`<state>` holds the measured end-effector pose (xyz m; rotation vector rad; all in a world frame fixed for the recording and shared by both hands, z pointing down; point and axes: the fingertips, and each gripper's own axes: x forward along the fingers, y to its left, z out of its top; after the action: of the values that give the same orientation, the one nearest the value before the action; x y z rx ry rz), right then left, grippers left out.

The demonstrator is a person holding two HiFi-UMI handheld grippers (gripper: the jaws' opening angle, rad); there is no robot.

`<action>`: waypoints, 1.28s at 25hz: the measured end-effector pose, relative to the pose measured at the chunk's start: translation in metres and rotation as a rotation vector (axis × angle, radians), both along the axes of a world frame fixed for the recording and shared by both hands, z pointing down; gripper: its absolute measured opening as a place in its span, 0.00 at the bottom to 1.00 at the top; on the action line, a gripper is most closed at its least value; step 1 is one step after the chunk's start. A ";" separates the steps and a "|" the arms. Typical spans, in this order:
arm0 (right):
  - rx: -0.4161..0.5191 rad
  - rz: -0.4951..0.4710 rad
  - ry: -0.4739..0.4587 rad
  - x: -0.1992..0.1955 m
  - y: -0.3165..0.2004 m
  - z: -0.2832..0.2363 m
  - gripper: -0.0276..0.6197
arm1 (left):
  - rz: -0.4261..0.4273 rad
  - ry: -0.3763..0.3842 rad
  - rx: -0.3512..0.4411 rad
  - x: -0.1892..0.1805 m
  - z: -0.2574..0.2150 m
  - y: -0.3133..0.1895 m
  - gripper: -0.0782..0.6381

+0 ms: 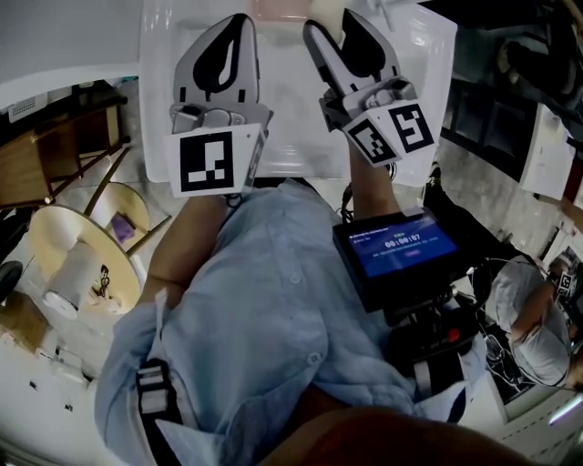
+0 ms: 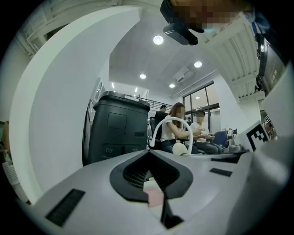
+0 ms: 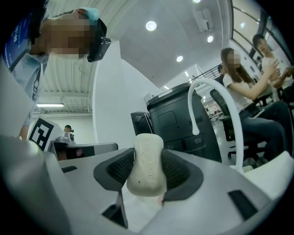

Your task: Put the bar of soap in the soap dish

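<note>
1. Head view shows the left gripper (image 1: 232, 36) on the left side, held over a white basin (image 1: 291, 127). Its jaws are pressed together at the tips. In the left gripper view the two jaws also meet and no soap is between them. Only a small pale pink patch sits at the seam, and I cannot identify it.
2. Between the two grippers, at the top edge of the head view, there is a pale pink shape (image 1: 278, 7). It may be the soap dish, but the frame cuts it, so I cannot be sure.
3. On the right side, the right gripper (image 1: 337, 32) pinches the bar of soap (image 3: 148, 160) between its ribbed dark pads. The bar is in the air above the basin and is not yet in any dish.
4. My judgement of the step: the grasp is done and the carrying is in hand, while the placing is not yet done.
5. The next move calls for bringing the right gripper over the dish, lowering it until the bar rests there, and only then spreading the jaws. The bar may be slippery, so the release should be low and slow.
6. The soap is pale cream and matte, oblong with rounded ends and a little narrower in the middle. It has a faint embossed mark and one tiny dark speck near its lower end. It stands on end, and its upper end rises above the jaws.
</note>
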<state>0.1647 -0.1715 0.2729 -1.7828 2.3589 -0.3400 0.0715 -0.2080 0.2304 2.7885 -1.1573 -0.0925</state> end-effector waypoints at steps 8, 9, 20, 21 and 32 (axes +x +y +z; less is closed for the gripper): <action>-0.049 0.003 0.010 -0.014 -0.024 0.030 0.35 | -0.007 0.008 -0.041 -0.019 0.029 -0.026 0.12; -0.055 0.002 0.011 -0.016 -0.025 0.033 0.35 | -0.010 0.014 -0.045 -0.021 0.030 -0.027 0.12; -0.068 -0.011 0.020 -0.021 -0.030 0.040 0.35 | -0.022 0.018 -0.065 -0.033 0.034 -0.031 0.12; -0.071 -0.012 0.022 -0.022 -0.030 0.041 0.35 | -0.022 0.016 -0.067 -0.034 0.034 -0.031 0.12; -0.104 -0.002 0.002 -0.014 -0.044 0.066 0.35 | -0.027 0.017 -0.096 -0.034 0.050 -0.047 0.12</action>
<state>0.1511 -0.2154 0.3389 -1.8260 2.3854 -0.4690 0.0379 -0.2549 0.2808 2.6839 -1.1638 -0.0612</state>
